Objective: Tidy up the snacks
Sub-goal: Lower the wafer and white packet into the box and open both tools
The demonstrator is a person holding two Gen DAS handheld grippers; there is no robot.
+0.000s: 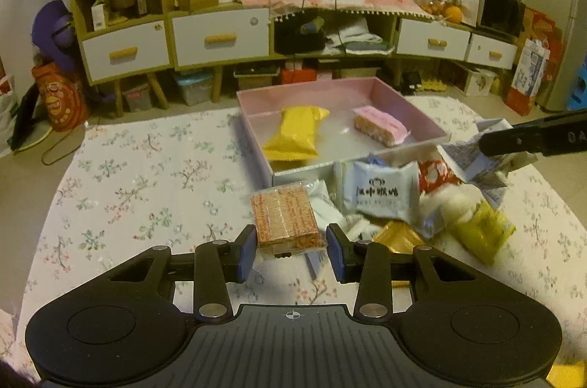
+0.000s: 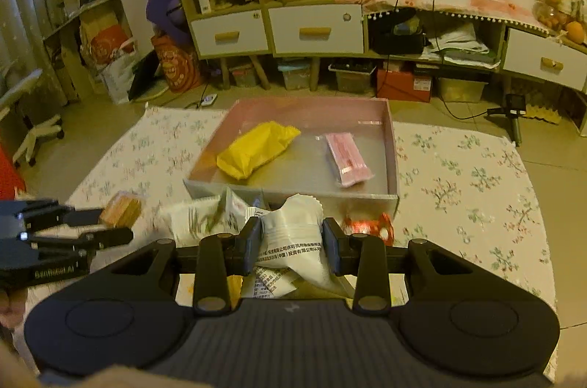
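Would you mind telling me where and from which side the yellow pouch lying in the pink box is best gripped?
Grip the yellow pouch across its narrow width near mid-length, coming down from above. It lies flat and diagonal in the pink box, clear of the pink packet; the box walls block a side approach.

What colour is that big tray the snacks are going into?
The tray is pink on its walls, with a pale, shiny floor. The left wrist view shows it best.
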